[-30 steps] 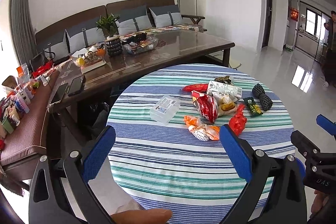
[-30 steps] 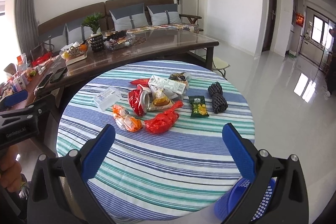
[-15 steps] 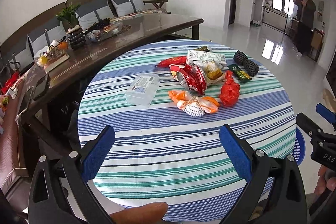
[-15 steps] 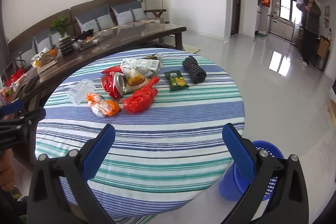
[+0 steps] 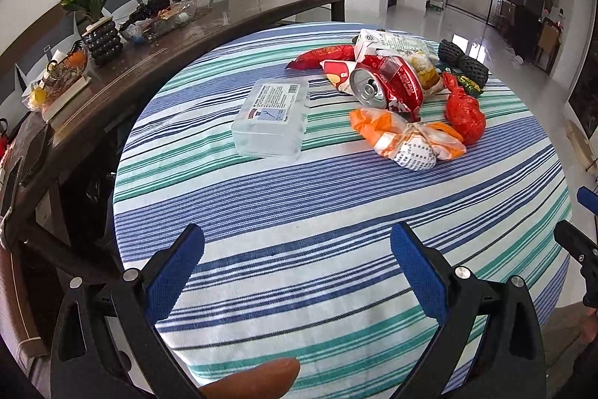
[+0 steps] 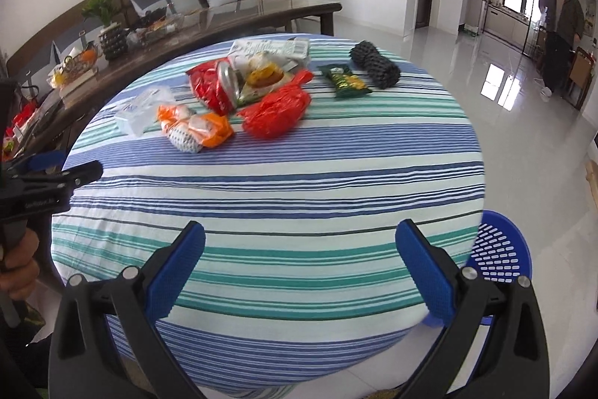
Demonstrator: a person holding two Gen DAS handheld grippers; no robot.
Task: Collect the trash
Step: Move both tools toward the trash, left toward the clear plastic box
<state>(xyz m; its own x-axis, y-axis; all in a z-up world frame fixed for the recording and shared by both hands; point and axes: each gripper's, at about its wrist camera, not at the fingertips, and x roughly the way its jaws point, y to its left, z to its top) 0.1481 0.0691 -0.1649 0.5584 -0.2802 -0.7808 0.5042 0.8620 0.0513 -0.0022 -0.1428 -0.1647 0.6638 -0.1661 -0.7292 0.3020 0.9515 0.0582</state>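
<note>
Left wrist view, your left gripper (image 5: 297, 257) spread wide over the table's (image 5: 336, 212) near edge, right gripper (image 6: 301, 257) likewise released, can (image 5: 387, 85) toward the far edge.

Bright daylight glares off the glossy floor (image 6: 497, 89); fisheye edges bend darkly.

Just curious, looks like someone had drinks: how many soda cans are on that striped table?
1: a crushed red soda can lies on its side amid the wrappers, on the far side of the striped table. Another could be hidden under the pile.

Both wrist views look down across the striped table (image 5: 299, 204), seemingly from its near edge.
</note>
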